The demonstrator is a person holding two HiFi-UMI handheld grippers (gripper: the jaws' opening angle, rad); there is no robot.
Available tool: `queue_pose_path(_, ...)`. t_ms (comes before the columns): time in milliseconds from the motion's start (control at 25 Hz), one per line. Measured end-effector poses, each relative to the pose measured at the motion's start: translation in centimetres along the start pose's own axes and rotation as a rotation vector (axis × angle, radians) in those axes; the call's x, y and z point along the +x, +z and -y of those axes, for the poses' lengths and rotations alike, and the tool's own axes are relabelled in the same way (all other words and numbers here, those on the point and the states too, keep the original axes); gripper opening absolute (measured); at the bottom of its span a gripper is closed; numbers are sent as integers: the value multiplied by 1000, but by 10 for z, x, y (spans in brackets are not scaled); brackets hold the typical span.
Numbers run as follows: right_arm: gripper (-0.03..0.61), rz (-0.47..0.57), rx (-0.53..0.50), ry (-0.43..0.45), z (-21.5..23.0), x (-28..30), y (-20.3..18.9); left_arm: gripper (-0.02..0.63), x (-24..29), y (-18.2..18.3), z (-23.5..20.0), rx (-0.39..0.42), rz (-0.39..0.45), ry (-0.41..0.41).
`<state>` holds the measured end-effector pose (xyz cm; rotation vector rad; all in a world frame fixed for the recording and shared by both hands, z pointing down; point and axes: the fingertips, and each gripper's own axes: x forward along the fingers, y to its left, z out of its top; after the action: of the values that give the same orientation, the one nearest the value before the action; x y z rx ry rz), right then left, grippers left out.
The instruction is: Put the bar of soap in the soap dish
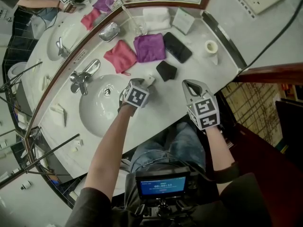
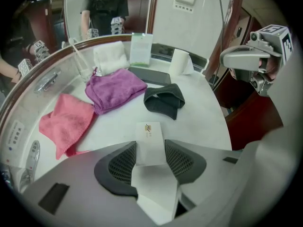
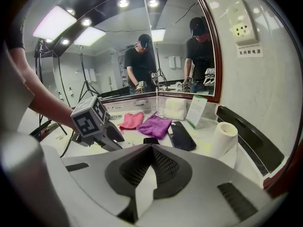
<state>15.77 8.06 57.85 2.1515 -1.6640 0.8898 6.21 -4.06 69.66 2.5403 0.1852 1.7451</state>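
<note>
The bar of soap (image 2: pixel 149 135), a small white wrapped block, lies on the white counter (image 1: pixel 189 74) just right of the basin. My left gripper (image 2: pixel 150 148) points steeply down at it, and its black pads (image 2: pixel 124 161) sit against both long sides of the bar. The head view shows the soap (image 1: pixel 149 80) poking out beyond my left gripper (image 1: pixel 146 82). What looks like a shiny metal soap dish (image 1: pixel 110 31) rests near the mirror frame, behind the pink cloth. Over the counter's front edge, my right gripper (image 1: pixel 191 85) is shut and holds nothing.
Beside the soap lies a black folded cloth (image 1: pixel 166 70). Behind it are a purple cloth (image 1: pixel 149 46), a pink cloth (image 1: pixel 120 56), a black tray (image 1: pixel 177 46), a paper roll (image 1: pixel 211 46), a glass (image 1: pixel 139 27) and a white towel (image 1: pixel 156 18). Basin (image 1: pixel 102 108) and tap (image 1: pixel 83 77) sit left.
</note>
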Motion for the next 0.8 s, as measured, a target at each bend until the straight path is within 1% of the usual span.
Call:
queue_pose_path(200,17,0,-3,18,-5,6,8,187,-12,17,-4,-76,77,-11)
queue_pose_path(480,17,-5,-36,57,-14,14,25,183,-33,33,-19,-141,133,-10)
queue_pose_path(520,17,-4,-43,64,-16,16,28,183,-37,35,-21,-163,148,-12)
queue_pose_path(600,17,-4,-59,81,-20,18,34,181,-45,41,-26,-233,190,-24)
queue_pose_path(720,17,-8,-81,107,-29,20,43,181,-61,54,-35,-354,280,-48)
queue_pose_path(800,17,-11,-97,126,-36,22,48,181,-72,63,-41,-420,337,-57)
